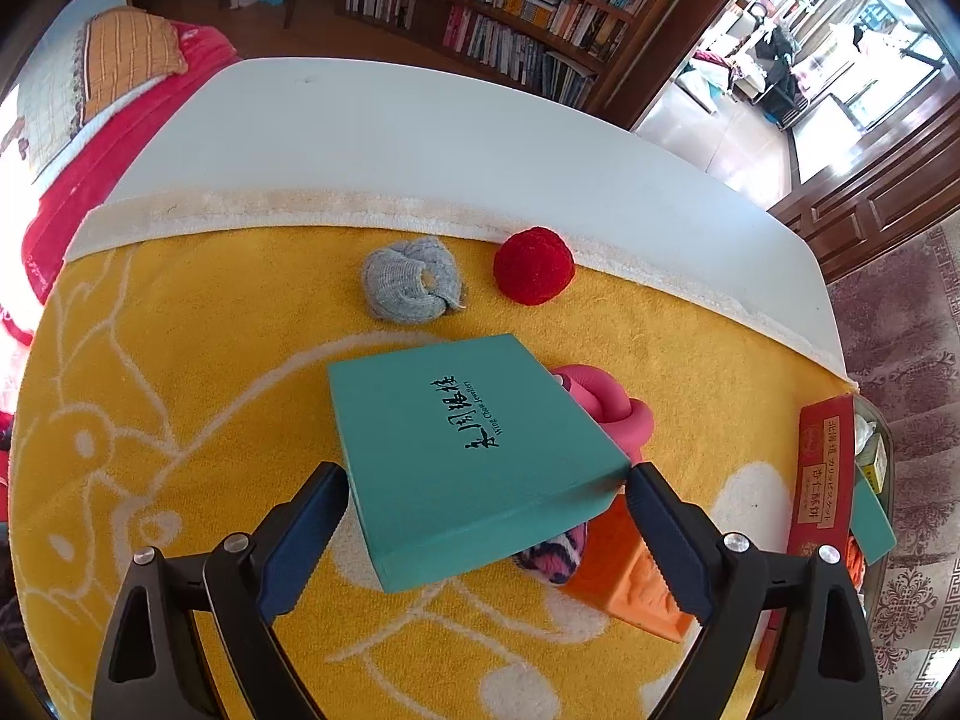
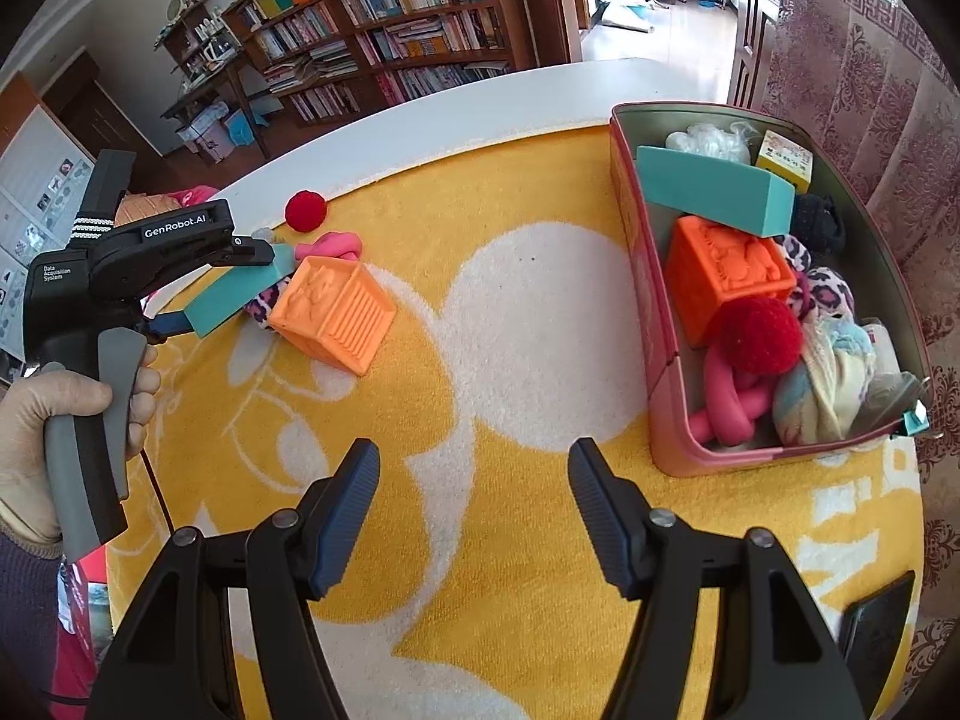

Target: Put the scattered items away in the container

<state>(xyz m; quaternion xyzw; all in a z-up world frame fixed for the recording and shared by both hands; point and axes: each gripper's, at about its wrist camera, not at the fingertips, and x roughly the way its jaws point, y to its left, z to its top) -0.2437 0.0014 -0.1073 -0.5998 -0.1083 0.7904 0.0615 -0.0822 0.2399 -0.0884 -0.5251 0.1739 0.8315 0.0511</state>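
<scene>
One teal box [image 1: 474, 450] lies tilted between the wide-spread fingers of the left gripper [image 1: 486, 474] (propped on a pink knot [image 1: 618, 408] and an orange block [image 1: 624, 576]). Right gripper [image 2: 474, 450] gapes empty near the container [image 2: 636, 300].

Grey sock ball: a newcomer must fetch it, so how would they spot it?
On the yellow towel on the white table, look along its cream far border. The grey sock ball lies beside a red pompom; it alone is grey.
</scene>
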